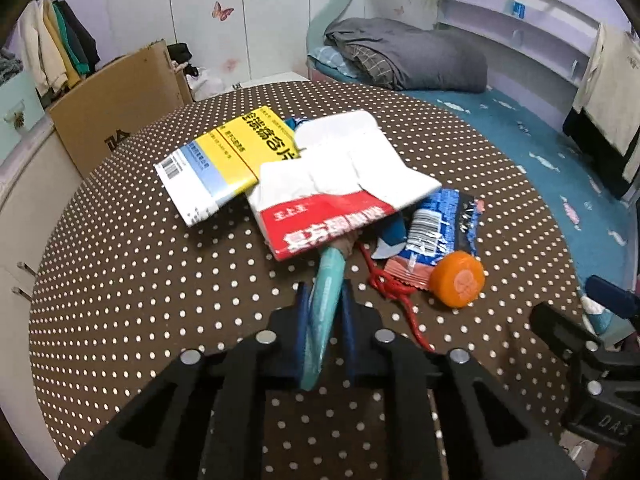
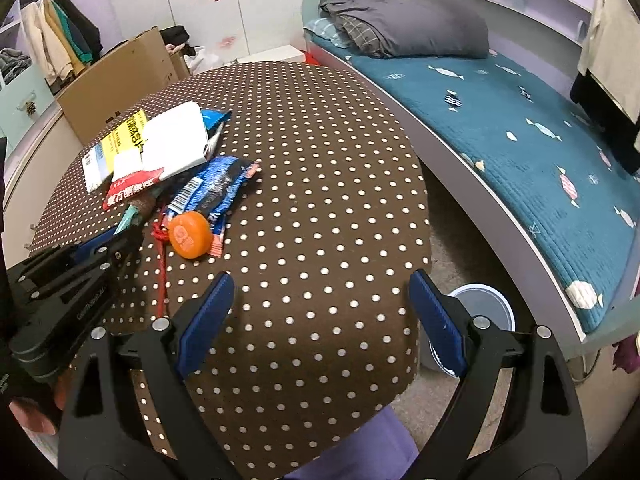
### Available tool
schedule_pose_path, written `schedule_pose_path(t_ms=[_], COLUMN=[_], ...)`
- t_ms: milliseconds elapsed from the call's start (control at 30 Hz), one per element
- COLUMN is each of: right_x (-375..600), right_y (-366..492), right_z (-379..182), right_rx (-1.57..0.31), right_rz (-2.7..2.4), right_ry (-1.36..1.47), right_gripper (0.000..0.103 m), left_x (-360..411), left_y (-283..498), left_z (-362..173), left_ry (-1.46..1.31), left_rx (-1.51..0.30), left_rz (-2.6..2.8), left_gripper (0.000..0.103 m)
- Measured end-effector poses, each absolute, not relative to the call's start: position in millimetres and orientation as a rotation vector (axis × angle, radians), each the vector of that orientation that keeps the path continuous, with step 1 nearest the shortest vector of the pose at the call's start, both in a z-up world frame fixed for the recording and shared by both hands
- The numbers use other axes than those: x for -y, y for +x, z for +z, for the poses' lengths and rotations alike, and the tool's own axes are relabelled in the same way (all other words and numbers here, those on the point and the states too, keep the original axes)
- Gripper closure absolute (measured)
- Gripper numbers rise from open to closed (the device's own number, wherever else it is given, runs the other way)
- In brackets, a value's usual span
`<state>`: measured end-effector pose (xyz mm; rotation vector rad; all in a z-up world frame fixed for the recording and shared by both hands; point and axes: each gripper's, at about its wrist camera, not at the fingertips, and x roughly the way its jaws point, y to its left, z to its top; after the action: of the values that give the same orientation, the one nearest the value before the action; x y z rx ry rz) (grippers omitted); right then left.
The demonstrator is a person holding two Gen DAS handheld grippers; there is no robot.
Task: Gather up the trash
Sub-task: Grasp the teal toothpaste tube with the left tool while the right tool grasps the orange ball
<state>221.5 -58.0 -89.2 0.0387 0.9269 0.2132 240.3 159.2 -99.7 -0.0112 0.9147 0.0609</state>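
Left tongs (image 1: 325, 304) were pinching the near end of a teal tube (image 1: 326, 296), pads tight on both sides of it; the tube's far end ran under the red-and-white box (image 1: 320, 216) in the trash pile on the dotted worktop (image 1: 160, 280). Right tongs (image 2: 320, 320) were spread wide, nothing between them, hovering over bare worktop near its edge, with the white bin (image 2: 486, 304) on the floor just past the right finger. Main risk: pulling the tube out would likely drag or tip the red-and-white box and the white carton (image 1: 360, 152) leaning on it, scattering the pile. The tube tapers and looks slick, so a grip that near its end could slip once it took load. The red string (image 1: 394, 292) lay just beside the tongs and could snag on a finger. The orange cap (image 1: 458, 278) sat on the blue wrapper (image 1: 436, 224) and looked round enough to roll off the worktop if nudged. The yellow box (image 1: 224, 160) looked clear of trouble.
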Motion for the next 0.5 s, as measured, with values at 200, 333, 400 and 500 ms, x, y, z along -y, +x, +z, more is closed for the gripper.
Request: schedule_pose_path(t_ms=[200, 333, 400, 500], right_x=[42.8, 25.8, 16.6, 2.4], right_y=[219.7, 221.8, 225.8, 235.1], right_z=[-85.1, -83.4, -83.6, -89.1], right_rx=[-0.907, -0.890, -0.893, -0.915], right_rz=[0.296, 0.369, 0.404, 0.429], right_ry=[0.024, 0.008, 0.008, 0.003], right_gripper=[0.016, 0.025, 0.032, 0.042], left_x=[-168.5, -177.4, -180.6, -185.3], left_y=[213.7, 193.9, 185.5, 176.2], left_z=[-89.5, -81.1, -78.6, -73.5], left_ry=[-0.054, -0.079, -0.097, -0.110], left_rx=[-0.896, -0.878, -0.876, -0.867], left_rz=[0.030, 0.025, 0.020, 0.028], left_gripper=[0.092, 0.092, 0.092, 0.092])
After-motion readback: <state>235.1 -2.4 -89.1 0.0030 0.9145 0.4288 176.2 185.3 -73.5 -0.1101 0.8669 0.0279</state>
